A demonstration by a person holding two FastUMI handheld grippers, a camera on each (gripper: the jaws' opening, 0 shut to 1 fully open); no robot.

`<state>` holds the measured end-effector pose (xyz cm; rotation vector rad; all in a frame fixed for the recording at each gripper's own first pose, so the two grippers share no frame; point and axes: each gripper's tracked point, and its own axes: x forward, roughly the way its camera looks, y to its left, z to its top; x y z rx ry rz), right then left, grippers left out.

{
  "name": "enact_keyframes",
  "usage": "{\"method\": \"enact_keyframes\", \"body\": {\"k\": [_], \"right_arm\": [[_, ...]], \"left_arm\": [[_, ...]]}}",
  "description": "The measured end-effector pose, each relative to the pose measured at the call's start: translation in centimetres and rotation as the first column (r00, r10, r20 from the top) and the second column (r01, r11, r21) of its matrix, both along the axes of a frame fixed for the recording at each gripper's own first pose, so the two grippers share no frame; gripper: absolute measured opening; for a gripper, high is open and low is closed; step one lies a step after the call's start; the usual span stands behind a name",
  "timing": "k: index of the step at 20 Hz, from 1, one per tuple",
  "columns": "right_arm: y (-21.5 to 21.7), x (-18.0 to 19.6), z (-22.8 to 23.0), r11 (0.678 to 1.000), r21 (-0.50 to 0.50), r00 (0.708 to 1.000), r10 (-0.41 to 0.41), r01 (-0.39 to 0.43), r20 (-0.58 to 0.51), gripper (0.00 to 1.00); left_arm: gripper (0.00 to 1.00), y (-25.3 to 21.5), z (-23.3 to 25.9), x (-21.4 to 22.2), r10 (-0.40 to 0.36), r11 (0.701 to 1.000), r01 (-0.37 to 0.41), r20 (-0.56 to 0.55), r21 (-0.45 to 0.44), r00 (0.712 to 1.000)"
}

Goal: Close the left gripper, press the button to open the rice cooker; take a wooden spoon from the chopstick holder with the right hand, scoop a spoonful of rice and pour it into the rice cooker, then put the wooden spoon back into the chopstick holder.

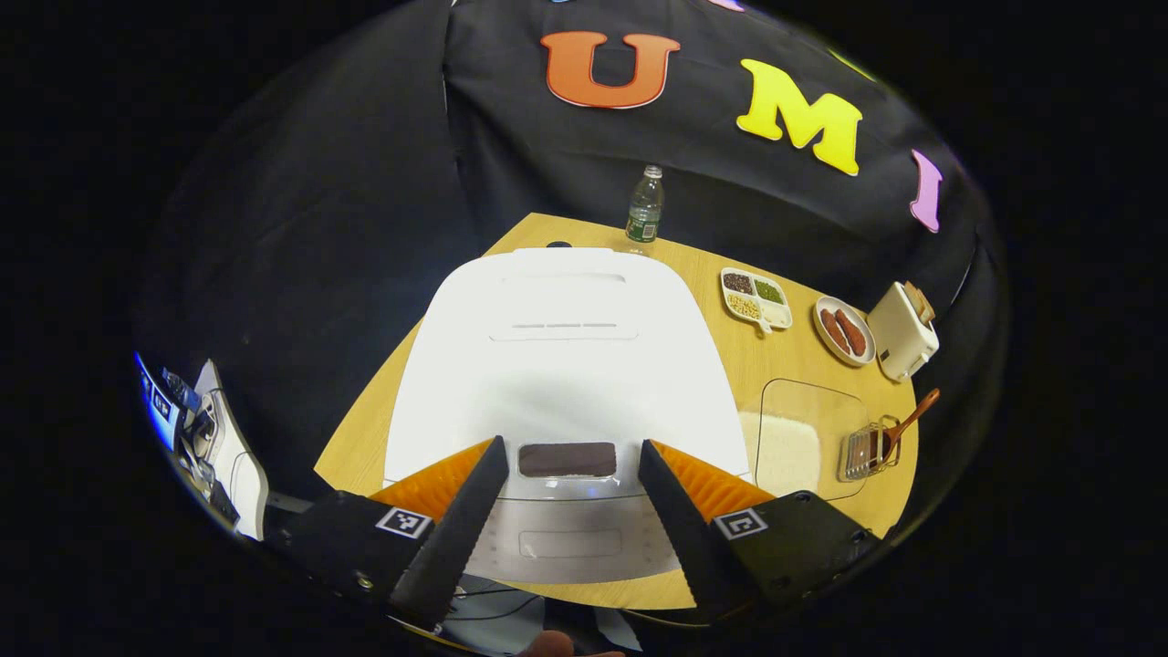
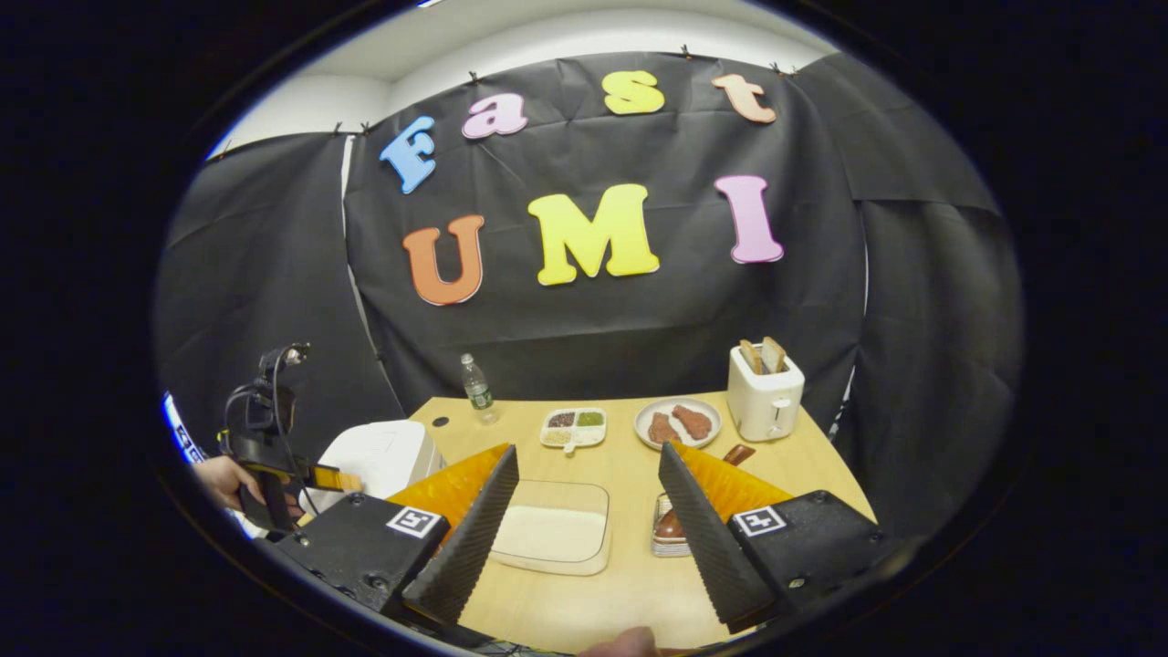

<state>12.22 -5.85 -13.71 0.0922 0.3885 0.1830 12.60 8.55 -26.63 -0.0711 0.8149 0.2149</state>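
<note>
Left hand-held gripper wide open, empty, above closed rice cooker; right hand-held gripper wide open, empty, over bench.

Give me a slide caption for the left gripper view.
Open left gripper poised above the closed white rice cooker, wooden spoon waiting in its holder.

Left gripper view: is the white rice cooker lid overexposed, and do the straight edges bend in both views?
Left gripper view: the rice cooker lid glares nearly featureless white, shaded toward its front; the table edge bows. Right gripper view: lighting is even, the rice tray stays readable, the table edges curve from fisheye distortion.
</note>
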Motion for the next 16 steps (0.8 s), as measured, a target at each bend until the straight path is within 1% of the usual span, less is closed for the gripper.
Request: {"method": "enact_keyframes", "body": {"k": [2, 4, 6, 8, 10, 11, 13, 14, 16], "right_arm": [[0.2, 0.4, -1.0, 1.000, 0.024, 1.000, 0.017, -0.017, -0.020, 1.00], [0.3, 0.9, -2.0, 0.999, 0.034, 0.998, 0.040, -0.039, -0.049, 1.00], [-0.1, 1.3, -1.9, 0.998, 0.036, 0.997, 0.050, -0.048, -0.052, 1.00], [-0.8, 1.7, -0.9, 0.999, 0.040, 0.999, 0.028, -0.027, -0.021, 1.00], [-1.0, 1.3, 0.2, 0.999, 0.052, 1.000, 0.009, -0.009, 0.000, 1.00], [-1.2, 0.9, 0.8, 0.999, 0.049, 1.000, -0.002, 0.001, 0.015, 1.00], [-1.5, -0.1, 2.0, 0.999, 0.025, 0.998, -0.025, 0.024, 0.049, 1.00], [-1.4, -0.9, 2.8, 0.999, 0.014, 0.997, -0.034, 0.033, 0.068, 1.00], [-0.9, -2.9, 4.5, 0.999, -0.003, 0.993, -0.049, 0.050, 0.111, 1.00]], "left_arm": [[0.98, -0.1, -0.2, 0.0, 0.005, 1.000, -0.005, 0.012, -0.009, 1.000], [0.98, 0.0, -0.2, 0.1, 0.011, 1.000, -0.011, 0.026, 0.007, 1.000], [0.97, 0.1, 0.3, 0.5, 0.011, 0.999, -0.013, 0.070, 0.030, 0.998], [0.96, 0.3, 0.6, 0.8, 0.005, 0.999, -0.011, 0.118, 0.050, 0.993], [0.95, 0.3, 1.3, 0.8, 0.006, 0.998, -0.016, 0.152, 0.064, 0.988], [0.93, 0.5, 2.3, 1.2, 0.000, 0.997, -0.015, 0.191, 0.078, 0.982], [0.94, 0.2, 5.4, 1.1, -0.018, 0.997, -0.004, 0.273, 0.082, 0.962], [0.94, -0.5, 7.3, 0.6, -0.032, 0.997, 0.008, 0.324, 0.075, 0.945], [0.93, -2.0, 11.7, -0.7, -0.073, 0.996, 0.048, 0.428, 0.069, 0.901]]}}
